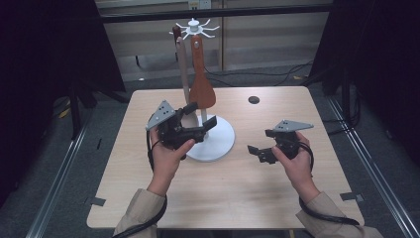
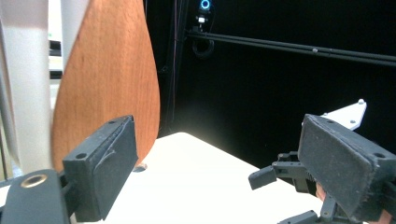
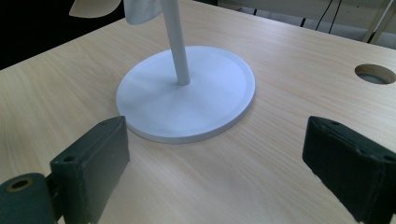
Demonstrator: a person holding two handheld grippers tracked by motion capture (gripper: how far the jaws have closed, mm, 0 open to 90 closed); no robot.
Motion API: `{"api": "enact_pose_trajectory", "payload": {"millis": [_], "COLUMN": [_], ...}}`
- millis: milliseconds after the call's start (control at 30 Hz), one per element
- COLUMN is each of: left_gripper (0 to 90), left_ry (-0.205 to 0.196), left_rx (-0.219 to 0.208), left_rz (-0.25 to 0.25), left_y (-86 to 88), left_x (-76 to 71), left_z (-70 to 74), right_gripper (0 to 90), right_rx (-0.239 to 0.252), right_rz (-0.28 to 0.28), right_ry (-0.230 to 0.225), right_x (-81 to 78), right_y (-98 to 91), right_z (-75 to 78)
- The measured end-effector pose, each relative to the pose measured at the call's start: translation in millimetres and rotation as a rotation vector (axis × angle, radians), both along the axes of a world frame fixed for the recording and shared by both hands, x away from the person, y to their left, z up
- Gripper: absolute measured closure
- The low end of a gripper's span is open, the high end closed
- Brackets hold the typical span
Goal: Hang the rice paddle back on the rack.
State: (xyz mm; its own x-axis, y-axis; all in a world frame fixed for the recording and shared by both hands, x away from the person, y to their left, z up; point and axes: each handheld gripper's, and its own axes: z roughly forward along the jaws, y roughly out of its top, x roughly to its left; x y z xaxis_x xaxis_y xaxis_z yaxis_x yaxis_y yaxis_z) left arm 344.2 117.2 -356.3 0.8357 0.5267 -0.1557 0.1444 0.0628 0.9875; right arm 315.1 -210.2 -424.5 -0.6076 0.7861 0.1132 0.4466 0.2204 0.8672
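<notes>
The left tool (image 1: 198, 130) stands apart, nothing between, just beside the reddish-brown wooden spatula (image 1: 201, 79), which hangs upright, blade down, on the white round-based rack (image 1: 218, 144) (handle cut off in the left gripper view). The right tool (image 1: 258, 152), also apart, hovers over the pale desk (image 1: 277, 198).

Light falls from above onto the pale table (image 1: 233, 198), which shows bright and evenly lit with only soft shadows, while the room around it sinks into near black. In the left gripper view the wooden spatula (image 2: 112, 70) close to the lens is slightly blurred, and the tabletop there glares white.
</notes>
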Motion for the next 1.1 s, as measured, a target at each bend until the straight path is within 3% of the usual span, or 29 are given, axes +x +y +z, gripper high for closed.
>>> {"api": "enact_pose_trajectory", "payload": {"millis": [100,333,367,500,733,767,800,833,867,1000,1033,1100], "left_gripper": [10.3,8.7,8.6,8.1,7.7,7.7,7.6,7.5,7.5,7.2,7.1,7.0], "left_ry": [0.007,0.008,0.017,0.012,0.030,0.021,0.032,0.019,0.022,0.026,0.044,0.033], "left_rx": [-0.016,0.010,-0.009,0.018,0.008,0.026,0.010,0.036,0.024,0.045,0.026,0.052], "left_rz": [-0.007,-0.020,-0.024,-0.036,-0.046,-0.054,-0.052,-0.063,-0.060,-0.072,-0.063,-0.073], "left_y": [-2.5,-1.6,-3.2,-3.0,-7.7,-6.9,-8.5,-7.0,-8.0,-8.4,-10.3,-8.5], "left_x": [-1.8,-4.1,-4.9,-5.6,-9.4,-9.2,-10.4,-9.9,-10.5,-11.6,-13.2,-12.8], "left_z": [-3.0,-10.1,-11.0,-13.5,-19.5,-20.5,-21.3,-21.8,-22.9,-27.5,-28.5,-30.6], "right_gripper": [7.2,7.2,7.1,7.2,7.2,7.2,7.2,7.2,7.2,7.2,7.2,7.2], "right_rx": [0.000,-0.001,-0.002,-0.004,-0.001,-0.001,-0.002,-0.003,-0.003,-0.004,-0.004,-0.006], "right_rz": [0.000,0.003,0.004,0.005,0.005,0.004,0.004,0.005,0.005,0.006,0.006,0.009], "right_ry": [0.000,0.001,0.001,0.002,0.005,0.006,0.006,0.006,0.006,0.004,0.006,0.007], "right_x": [0.0,0.1,0.0,0.1,0.0,-0.1,-0.2,-0.2,-0.2,-0.2,-0.4,-0.4], "right_y": [-0.1,0.8,0.9,0.9,0.4,0.3,0.3,0.3,0.4,0.5,0.9,1.3], "right_z": [0.1,-0.4,-0.4,-0.6,-0.5,-0.6,-0.7,-0.7,-0.6,-0.7,-1.0,-1.4]}}
